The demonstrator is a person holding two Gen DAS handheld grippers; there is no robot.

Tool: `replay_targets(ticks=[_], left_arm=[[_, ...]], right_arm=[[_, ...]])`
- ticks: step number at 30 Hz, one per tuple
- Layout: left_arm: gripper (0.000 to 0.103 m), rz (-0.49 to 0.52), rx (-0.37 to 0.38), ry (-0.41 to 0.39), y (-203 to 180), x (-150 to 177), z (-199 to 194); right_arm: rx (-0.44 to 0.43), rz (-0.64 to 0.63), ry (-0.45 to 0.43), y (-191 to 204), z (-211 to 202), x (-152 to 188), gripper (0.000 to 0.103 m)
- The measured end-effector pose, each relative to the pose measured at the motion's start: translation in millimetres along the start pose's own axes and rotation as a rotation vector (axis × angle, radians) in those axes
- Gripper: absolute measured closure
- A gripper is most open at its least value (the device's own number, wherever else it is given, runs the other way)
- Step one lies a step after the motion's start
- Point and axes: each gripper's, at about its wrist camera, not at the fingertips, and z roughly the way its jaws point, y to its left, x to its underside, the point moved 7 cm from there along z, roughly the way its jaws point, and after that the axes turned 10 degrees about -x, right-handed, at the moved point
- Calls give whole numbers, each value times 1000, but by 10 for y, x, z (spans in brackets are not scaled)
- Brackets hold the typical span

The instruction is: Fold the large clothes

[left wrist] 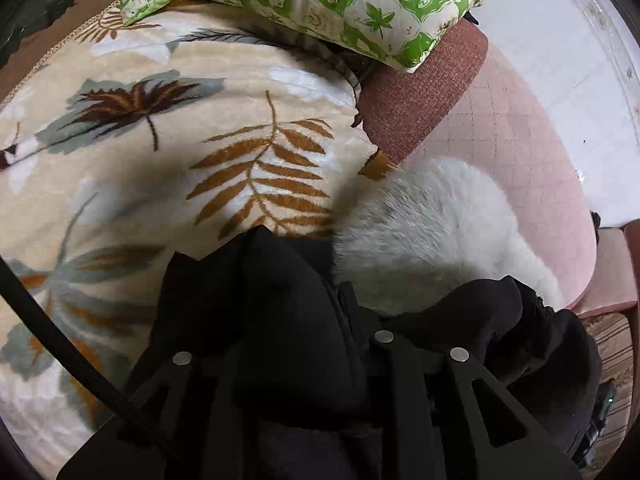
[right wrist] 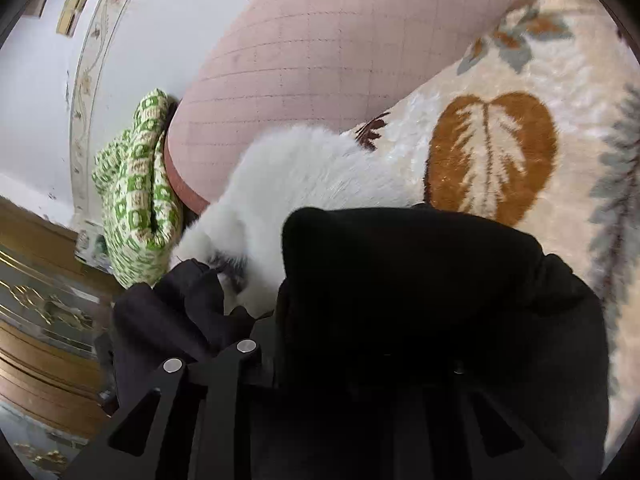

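A black garment with a white fur trim lies on a bed. In the left wrist view the black cloth [left wrist: 276, 320] bulges up between my left gripper's [left wrist: 316, 344] fingers, which are shut on it; the white fur [left wrist: 432, 232] lies just ahead to the right. In the right wrist view my right gripper [right wrist: 340, 356] is shut on the black cloth [right wrist: 420, 280], which covers the right finger. The white fur [right wrist: 304, 176] spreads ahead of it.
A cream blanket with leaf prints [left wrist: 160, 140] [right wrist: 520, 128] covers the bed. A green patterned quilt [left wrist: 320, 4] [right wrist: 136, 184] lies at the head, by a pink padded headboard [left wrist: 512, 132] [right wrist: 320, 60]. A wooden cabinet [right wrist: 36, 320] stands left.
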Motion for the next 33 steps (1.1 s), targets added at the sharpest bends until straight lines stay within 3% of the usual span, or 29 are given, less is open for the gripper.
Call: replay_targets(ticks=[4, 6, 7, 9, 12, 16, 20, 25, 26, 28, 32, 33], left_arm=[[78, 1, 33, 15, -2, -11, -51], [66, 4, 67, 20, -20, -17, -183], [62, 3, 97, -1, -20, -27, -346], [40, 12, 129, -65, -22, -36, -674], [19, 34, 123, -222, 26, 28, -1334], [17, 57, 47, -333, 231, 371, -1901], [16, 88, 45, -385, 477, 903, -2174], [16, 41, 53, -394, 796, 1201, -2047], [16, 34, 56, -398, 850, 1225, -2005], [16, 26, 37, -424, 946, 1233, -1928], [16, 33, -8, -426, 1043, 1238, -1864], [16, 30, -10, -421, 1068, 1218, -1855]], right_arm=[[-66, 27, -21, -91, 3, 18, 80], [-48, 17, -9, -11, -38, 42, 75], [-39, 7, -3, 56, -78, 44, 73], [-31, -11, 2, 197, -163, 44, 65], [2, -34, 13, 340, -274, 68, 60], [40, -27, -18, 433, -410, 110, 54], [90, -13, -38, 500, -501, 144, 50], [168, -55, -55, 703, -635, 174, 44], [177, -61, -55, 729, -647, 172, 37], [196, -58, -59, 779, -660, 149, 35], [160, 27, -97, 726, -695, 91, 27], [154, 47, -113, 712, -723, 80, 18]])
